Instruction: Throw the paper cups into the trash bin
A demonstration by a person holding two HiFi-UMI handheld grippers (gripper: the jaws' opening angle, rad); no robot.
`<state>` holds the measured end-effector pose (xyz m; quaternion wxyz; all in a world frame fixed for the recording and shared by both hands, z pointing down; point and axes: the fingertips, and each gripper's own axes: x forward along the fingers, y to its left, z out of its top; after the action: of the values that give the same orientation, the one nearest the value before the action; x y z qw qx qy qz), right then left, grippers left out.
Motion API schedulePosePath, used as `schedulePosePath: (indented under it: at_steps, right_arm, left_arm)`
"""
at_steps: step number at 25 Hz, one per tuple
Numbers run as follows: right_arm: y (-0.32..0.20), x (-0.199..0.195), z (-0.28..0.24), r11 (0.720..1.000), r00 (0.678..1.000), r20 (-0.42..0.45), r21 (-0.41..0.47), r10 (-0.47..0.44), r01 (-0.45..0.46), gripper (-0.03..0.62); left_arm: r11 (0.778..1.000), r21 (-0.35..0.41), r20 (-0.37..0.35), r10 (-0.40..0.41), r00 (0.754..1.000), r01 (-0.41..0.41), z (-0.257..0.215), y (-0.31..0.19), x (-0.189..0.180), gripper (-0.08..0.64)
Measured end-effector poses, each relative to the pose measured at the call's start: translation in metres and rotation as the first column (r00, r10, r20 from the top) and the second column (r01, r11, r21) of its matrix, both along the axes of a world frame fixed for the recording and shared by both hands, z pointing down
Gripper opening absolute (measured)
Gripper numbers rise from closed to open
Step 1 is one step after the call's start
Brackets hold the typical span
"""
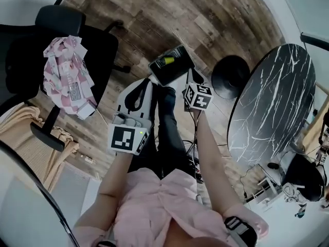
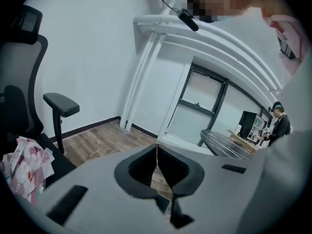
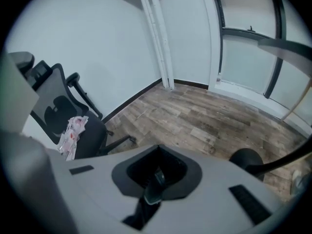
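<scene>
Although the left cube (image 1: 127, 138) and the right cube (image 1: 199, 95) carry square black-and-white markers, we find no word or brand to read. A pale label (image 1: 76, 91) on the pink-and-white bundle (image 1: 64, 68) lying on the black office chair (image 1: 28, 53) is too small to make out. Our left gripper (image 2: 157, 160) is clenched, its jaws meeting on a thin seam with nothing between them. Our right gripper (image 3: 157, 172) is likewise closed and empty. We cannot tell where the paper cups are. What we take for the trash bin (image 1: 177, 72), a dark rectangular box with a pale rim and something yellow-green (image 1: 167, 60) inside, stands on the wood floor (image 1: 154, 14) to the right of the chair, just beyond the right gripper's tip.
</scene>
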<state>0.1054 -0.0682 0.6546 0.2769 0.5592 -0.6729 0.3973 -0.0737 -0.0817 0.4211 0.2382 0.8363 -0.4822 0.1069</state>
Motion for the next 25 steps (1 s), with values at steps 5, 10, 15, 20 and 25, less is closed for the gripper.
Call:
schedulePosePath:
  at_steps: [5, 10, 15, 20, 25]
  right_arm:
    - [-0.004, 0.003, -0.040, 0.999, 1.000, 0.020, 0.047, 0.008, -0.009, 0.029]
    - [-0.009, 0.012, -0.083, 0.994, 0.998, 0.046, 0.103, 0.033, -0.038, 0.029]
    - [-0.012, 0.027, -0.130, 0.981, 0.995, 0.074, 0.175, 0.071, -0.083, 0.029]
    - [-0.007, 0.031, -0.175, 0.966, 0.992, 0.102, 0.242, 0.072, -0.095, 0.029]
    - [0.001, 0.031, -0.221, 0.939, 0.985, 0.147, 0.317, 0.087, -0.130, 0.029]
  left_arm:
    - [1.000, 0.020, -0.001, 0.011, 1.000, -0.011, -0.025, -0.001, 0.010, 0.023]
    - [0.998, 0.050, -0.007, 0.035, 0.999, -0.035, -0.051, 0.000, 0.020, 0.023]
    - [0.994, 0.093, -0.017, 0.050, 0.999, -0.048, -0.081, 0.001, 0.033, 0.023]
    - [0.987, 0.146, -0.032, 0.067, 0.997, -0.062, -0.111, 0.003, 0.043, 0.023]
    - [0.978, 0.195, -0.034, 0.080, 0.996, -0.072, -0.140, 0.008, 0.048, 0.023]
